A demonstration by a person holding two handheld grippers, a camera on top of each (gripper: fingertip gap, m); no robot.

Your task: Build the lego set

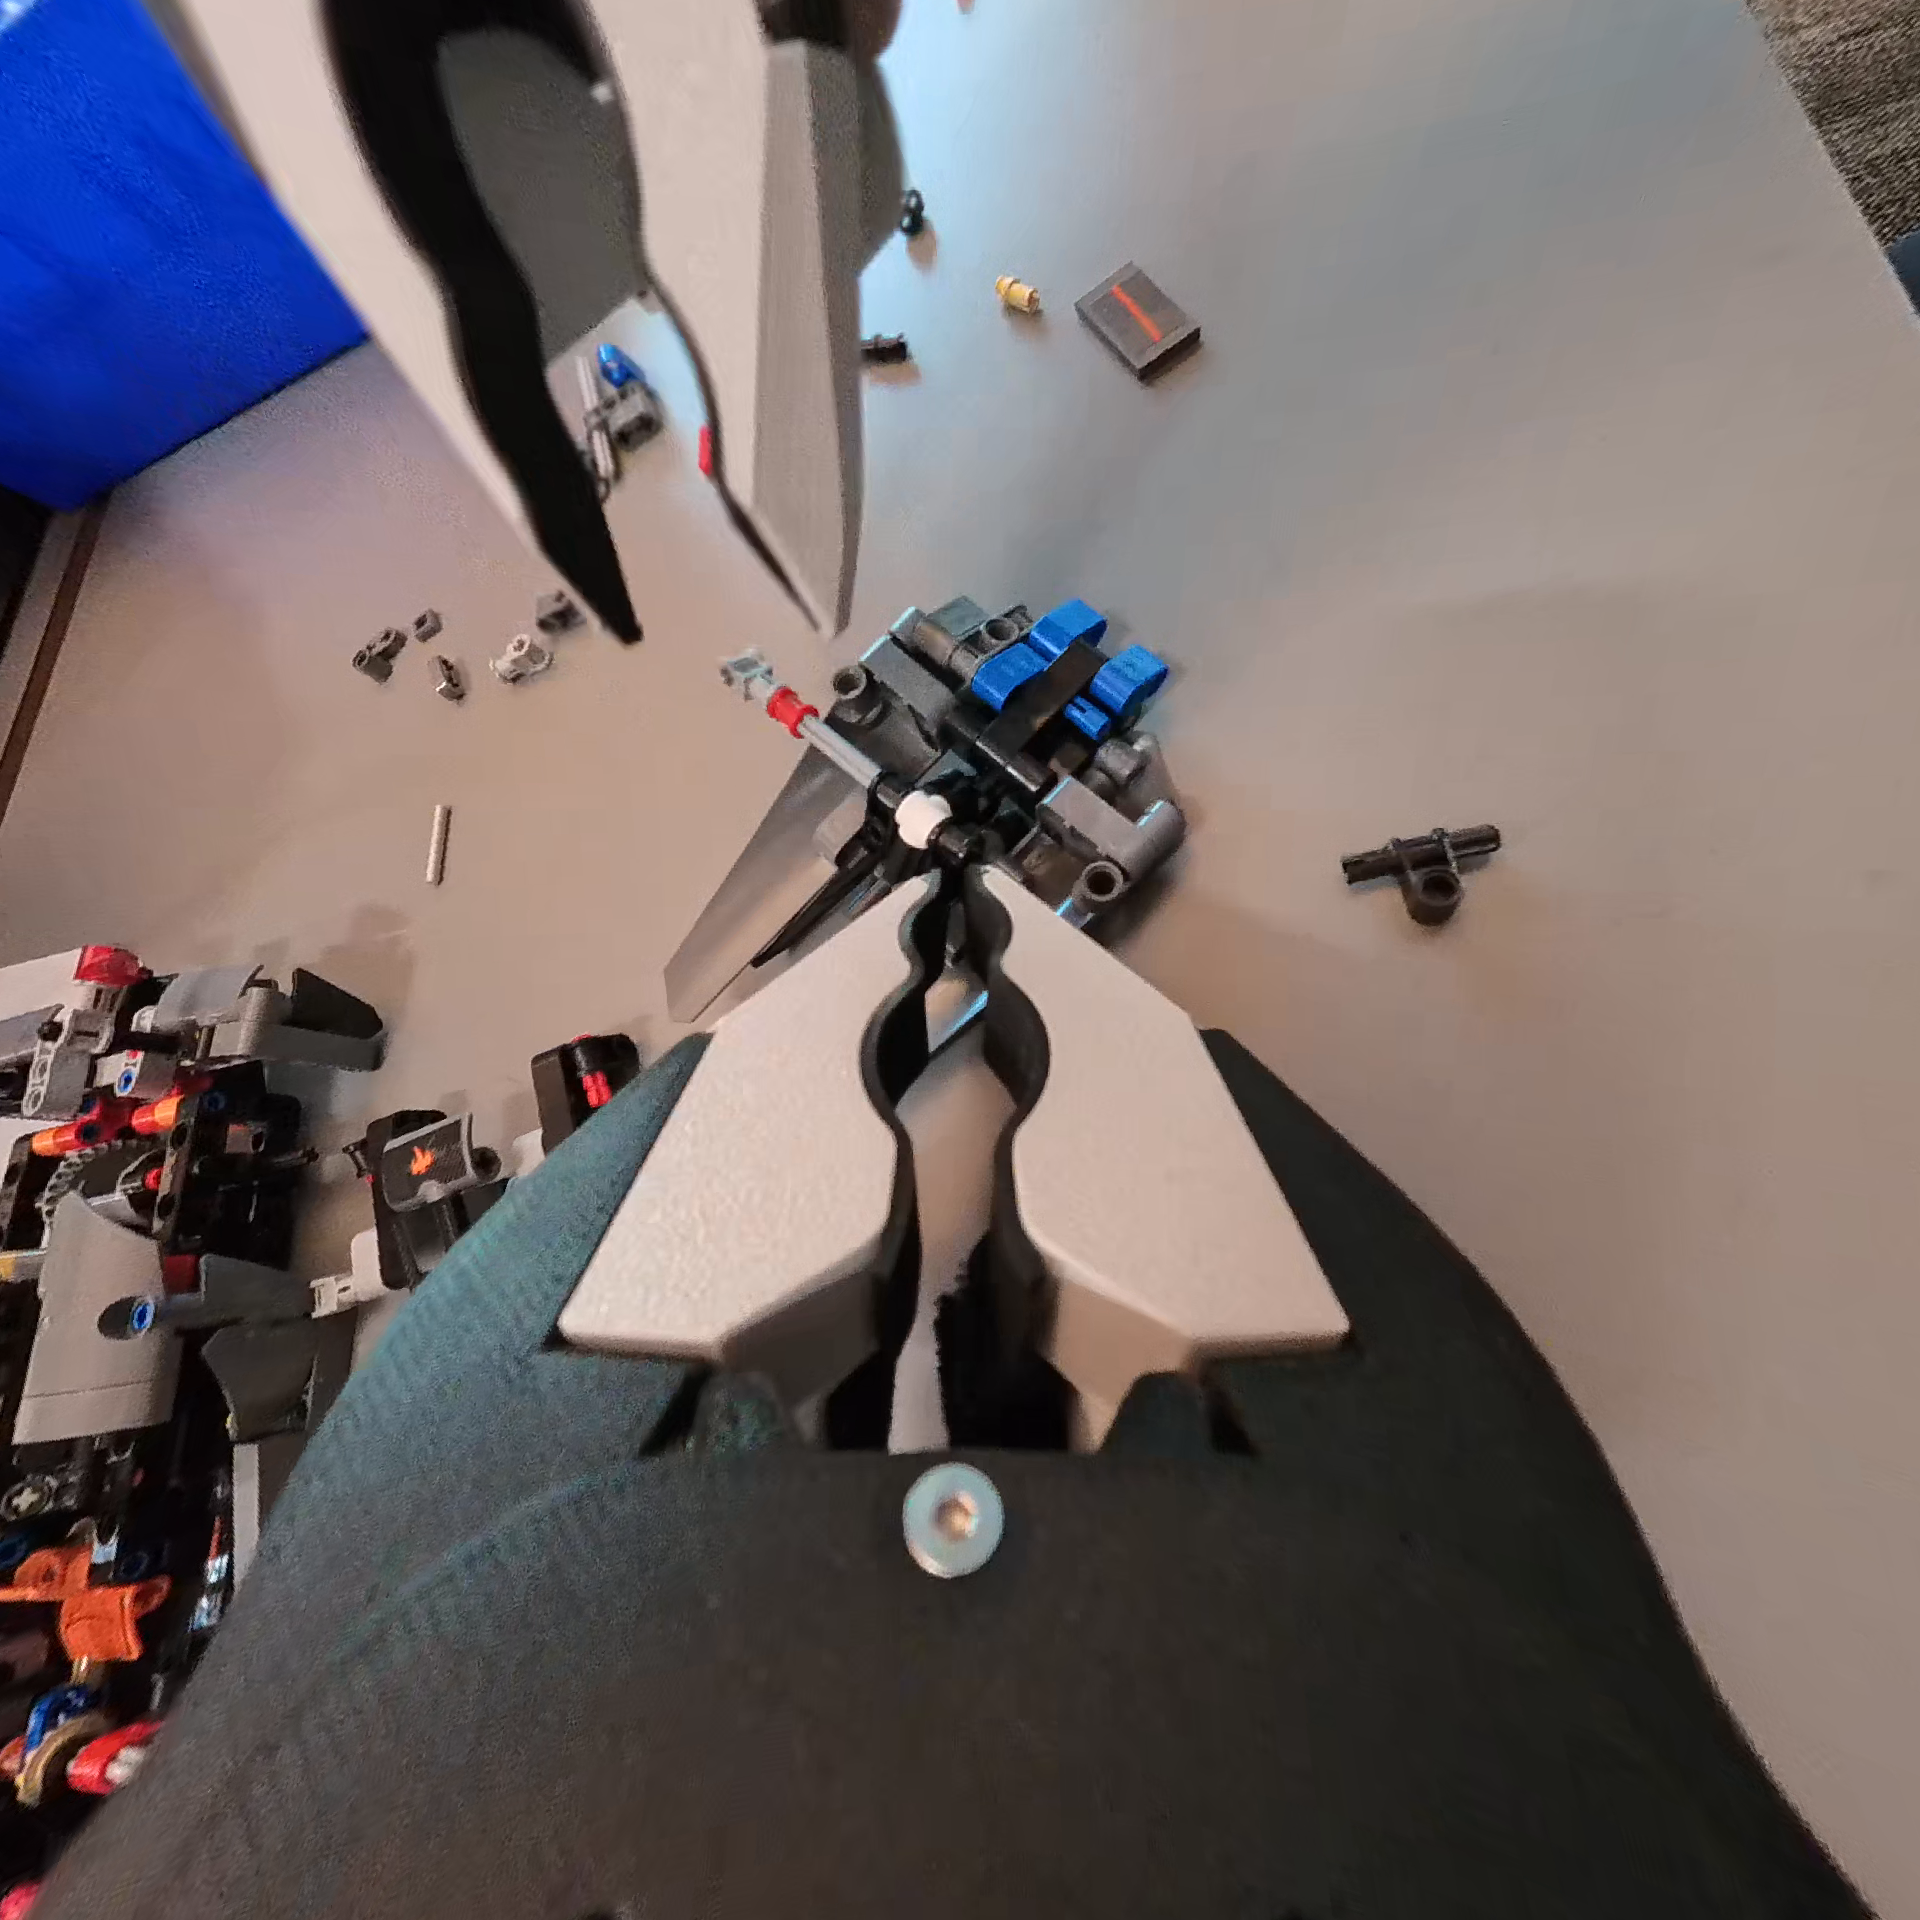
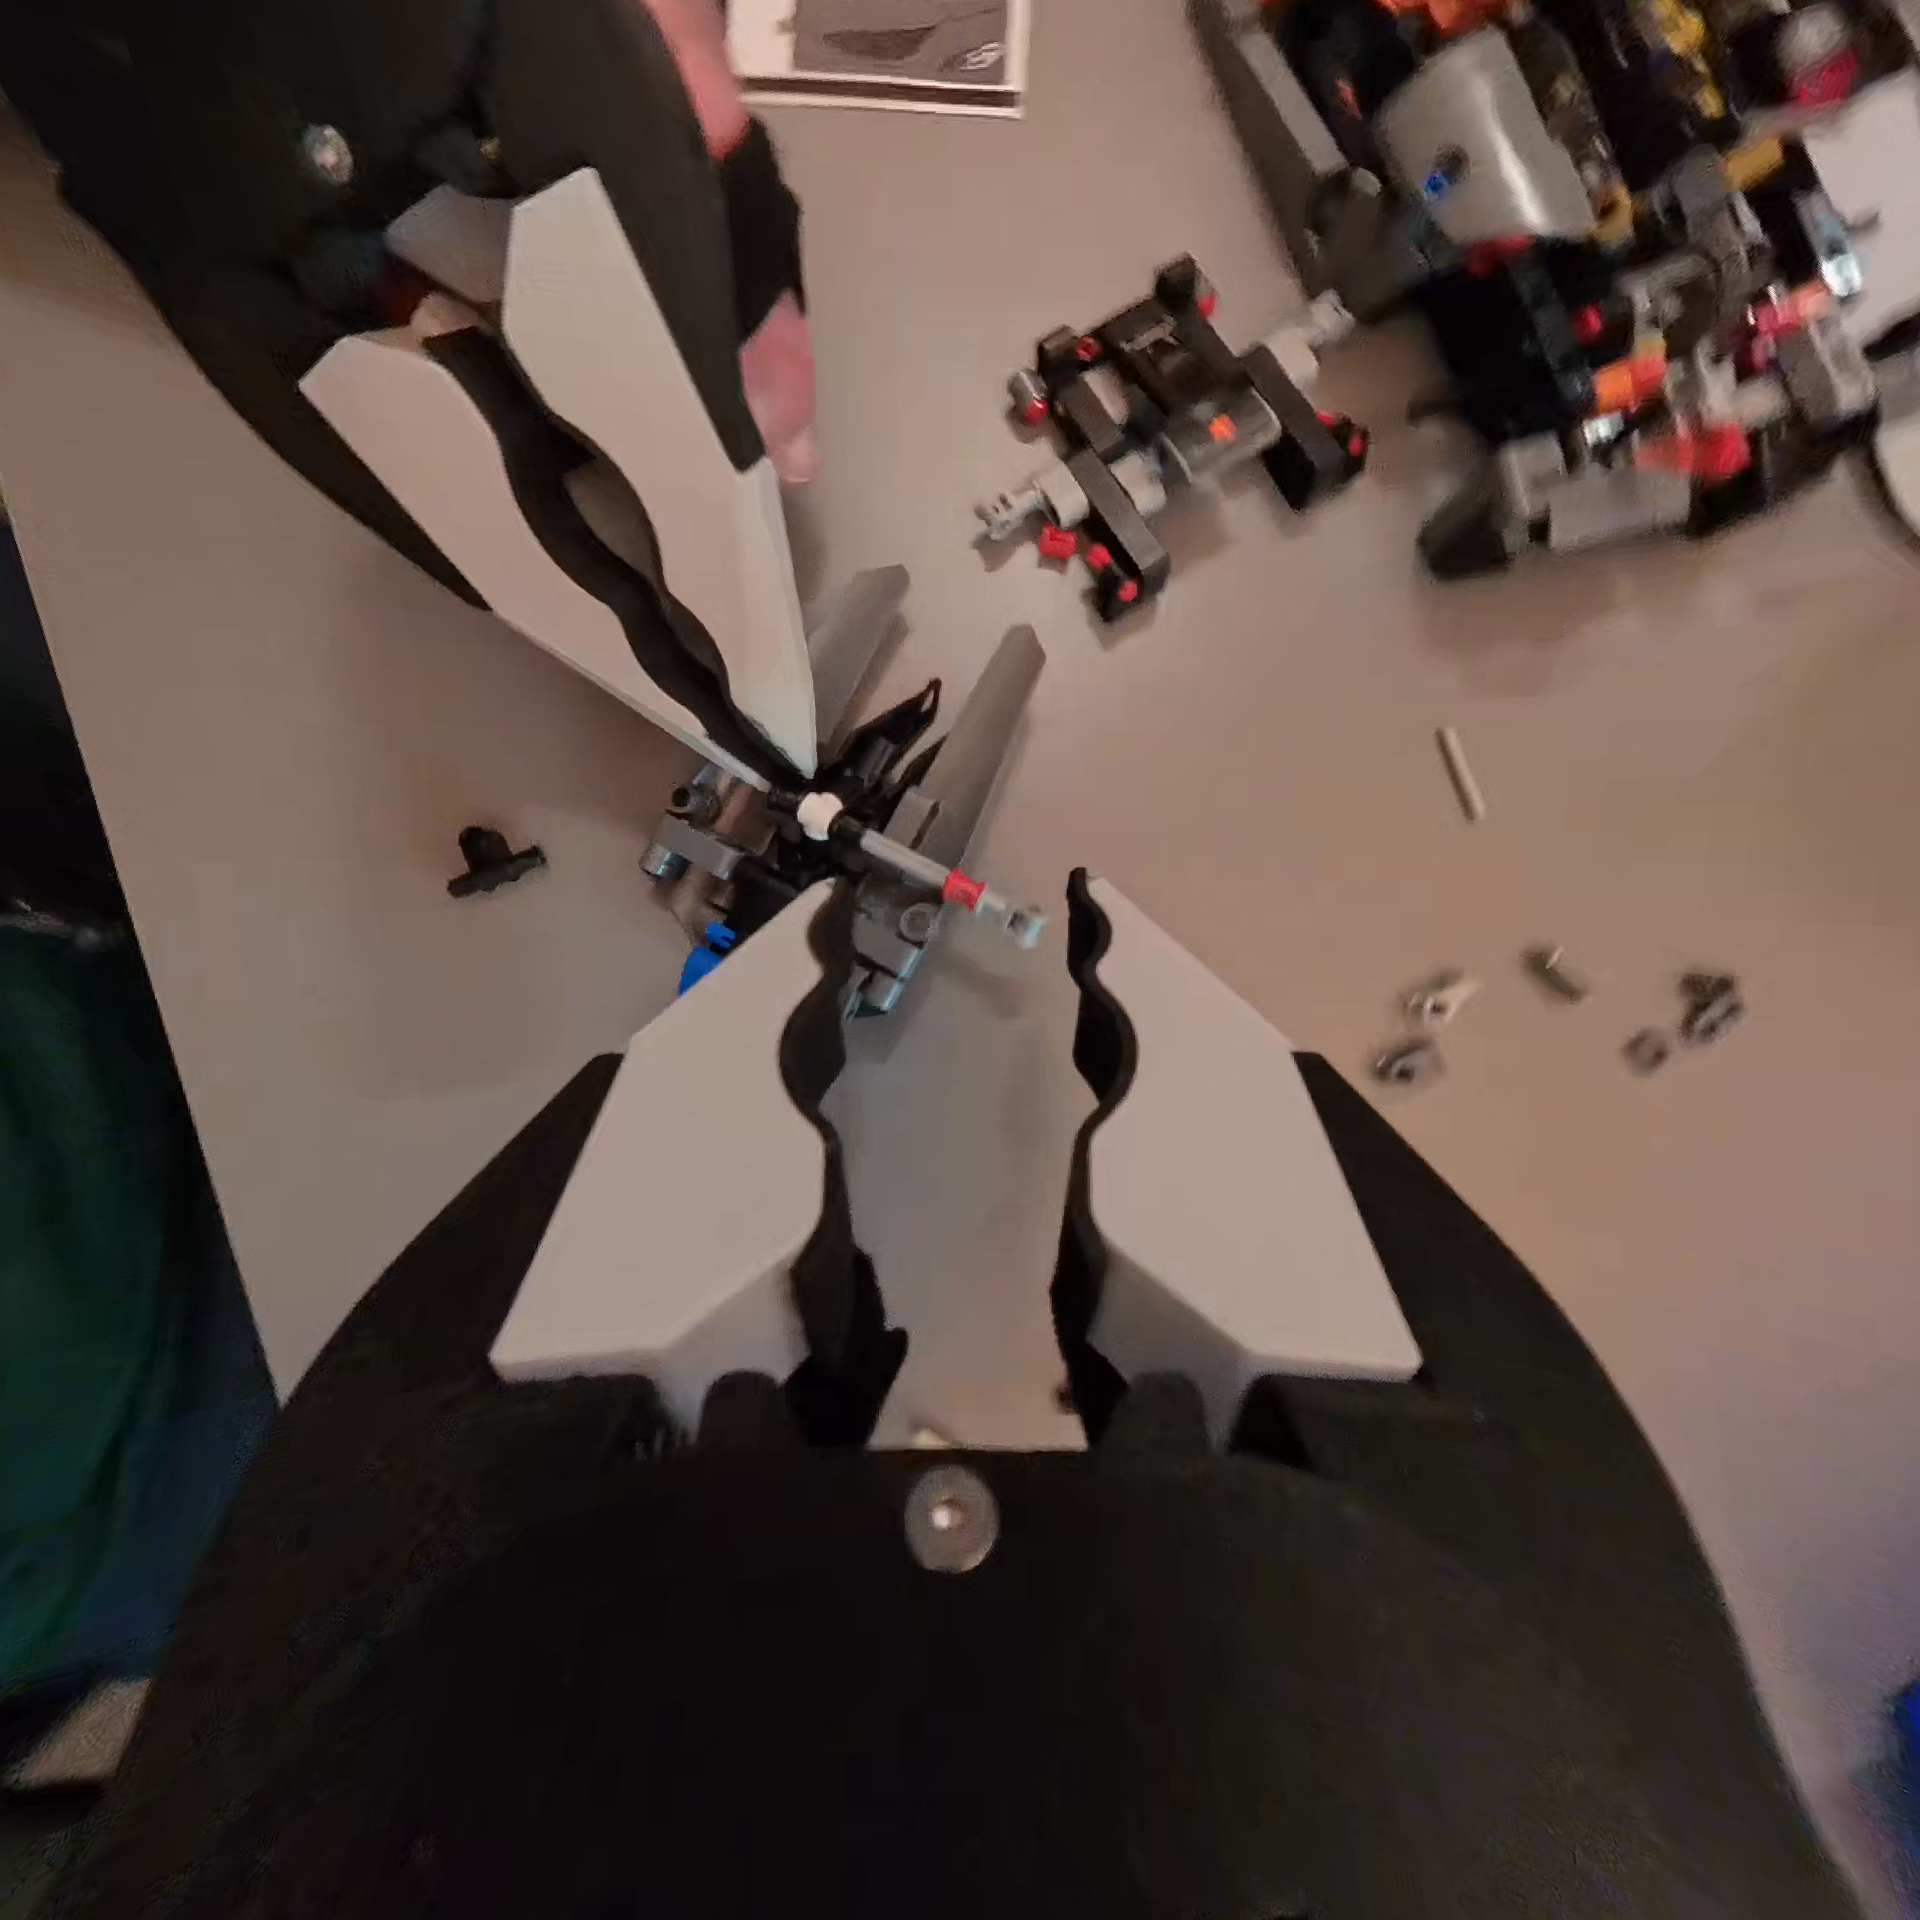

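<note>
A: Logging the left gripper (image 1: 951, 878). Its 2 fingers are closing to a thin slit at the tips, pinching a black piece on the near edge of the small sub-assembly (image 1: 997, 748). The right wrist view is showing the same: tips nearly together at the white bush on the assembly (image 2: 821, 810).

B: And the sub-assembly itself?

A: It is sitting on the grey table (image 1: 1455, 520), mid-frame. Grey and black beams, 2 blue pieces on top, a long grey blade panel sticking out to 1 side, and a grey axle (image 1: 831, 743) carrying a red bush and projecting away from the body.

B: Right gripper (image 2: 951, 888)?

A: Its fingers are standing well apart, nothing between them. It is hovering just beside the assembly; the axle's red bush (image 2: 964, 886) is lying in front of the gap. Whether the left fingertip is touching the assembly, I cannot tell.

B: Loose parts?

A: A black T-shaped connector (image 1: 1423, 868) is lying near the assembly. A short grey rod (image 1: 438, 844) and a scatter of small grey connectors (image 1: 457, 649) are resting apart from it. A dark tile with a red stripe (image 1: 1138, 320) and a yellow pin (image 1: 1018, 294) are lying farther off. The large build (image 2: 1621, 291) is sitting at the table's edge, with a black-and-grey frame module (image 2: 1174, 436) beside it.
</note>
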